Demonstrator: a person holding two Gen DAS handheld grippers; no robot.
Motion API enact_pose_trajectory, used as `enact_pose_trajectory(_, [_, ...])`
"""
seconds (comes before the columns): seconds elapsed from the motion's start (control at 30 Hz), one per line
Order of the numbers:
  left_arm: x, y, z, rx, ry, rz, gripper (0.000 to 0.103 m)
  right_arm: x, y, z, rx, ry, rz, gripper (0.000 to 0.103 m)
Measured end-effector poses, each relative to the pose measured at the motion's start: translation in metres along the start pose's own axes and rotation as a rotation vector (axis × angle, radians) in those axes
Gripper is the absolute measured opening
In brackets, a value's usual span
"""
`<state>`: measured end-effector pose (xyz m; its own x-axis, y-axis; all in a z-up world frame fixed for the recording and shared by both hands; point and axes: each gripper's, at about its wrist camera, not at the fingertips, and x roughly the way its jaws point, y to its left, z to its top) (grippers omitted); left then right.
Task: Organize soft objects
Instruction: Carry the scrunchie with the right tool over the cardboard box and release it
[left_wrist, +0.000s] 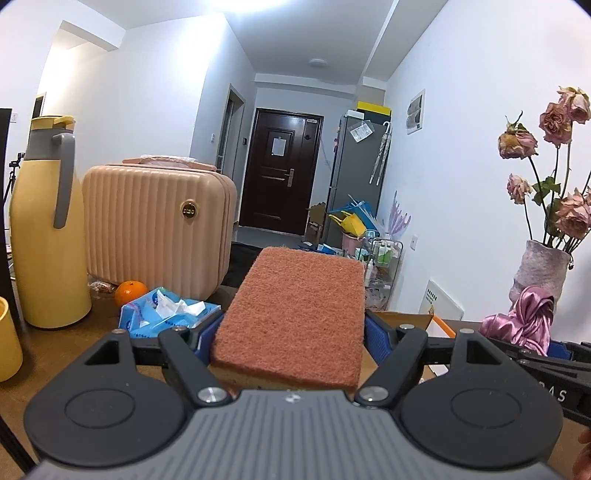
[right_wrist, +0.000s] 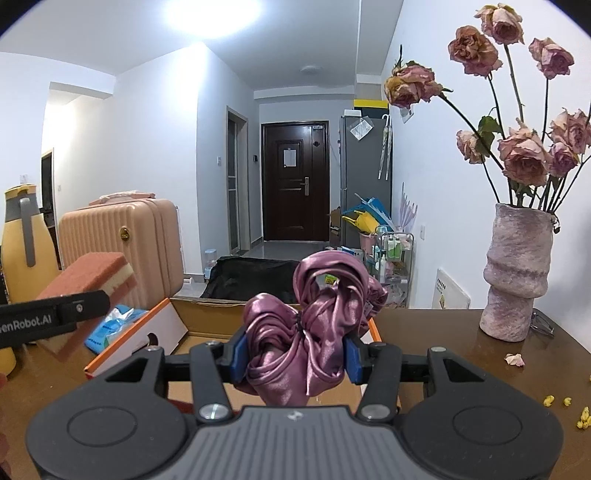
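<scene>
Left gripper (left_wrist: 291, 332) jaws clamp rust-red scouring sponge with yellow foam base (left_wrist: 295, 317), held above brown wooden bench (left_wrist: 74, 339). Right gripper (right_wrist: 295, 358) jaws clamp crumpled purple satin cloth (right_wrist: 310, 332) over open cardboard box with orange edge (right_wrist: 162, 332). Blue tissue pack (left_wrist: 166, 310) lies left.

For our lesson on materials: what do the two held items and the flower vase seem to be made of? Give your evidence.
Sponge: rust-brown fibrous scouring layer, matte and fuzzy, over pale foam.
Scrunchie: purple satin-like fabric, with glossy highlights on gathered folds.
Vase: probably felt or rough ceramic; mottled pink, matte, no shine.
</scene>
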<state>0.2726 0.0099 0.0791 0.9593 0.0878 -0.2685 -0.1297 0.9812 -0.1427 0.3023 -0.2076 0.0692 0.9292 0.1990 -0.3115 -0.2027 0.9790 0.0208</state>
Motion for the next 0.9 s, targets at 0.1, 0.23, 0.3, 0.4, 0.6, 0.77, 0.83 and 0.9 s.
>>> enact_pose_trajectory(0.1, [0.010,-0.003,0.002,0.006,0.005,-0.001,0.077,0.011,0.000,0.003,-0.006,0.013,-0.003,0.049])
enact_pose_trajectory(0.23, [0.024,-0.007,0.003,0.014,0.012,-0.003,0.077,0.025,-0.001,0.005,-0.011,0.030,-0.007,0.049])
enact_pose_trajectory(0.3, [0.031,-0.008,0.003,0.018,0.017,-0.002,0.077,0.033,-0.001,0.007,-0.014,0.040,-0.009,0.049])
enact_pose_trajectory(0.4, [0.041,-0.009,0.003,0.023,0.029,0.003,0.077,0.044,-0.001,0.008,-0.019,0.056,-0.012,0.050])
enact_pose_trajectory(0.6, [0.062,-0.010,0.004,0.032,0.056,0.013,0.077,0.066,0.002,0.008,-0.039,0.100,-0.018,0.050])
enact_pose_trajectory(0.77, [0.079,-0.015,0.003,0.050,0.082,0.012,0.077,0.084,0.006,0.006,-0.059,0.141,-0.025,0.050])
enact_pose_trajectory(0.83, [0.086,-0.016,0.002,0.055,0.094,0.013,0.077,0.091,0.008,0.005,-0.069,0.159,-0.028,0.050])
enact_pose_trajectory(0.9, [0.093,-0.017,0.000,0.062,0.110,0.014,0.077,0.098,0.010,0.002,-0.078,0.178,-0.033,0.050])
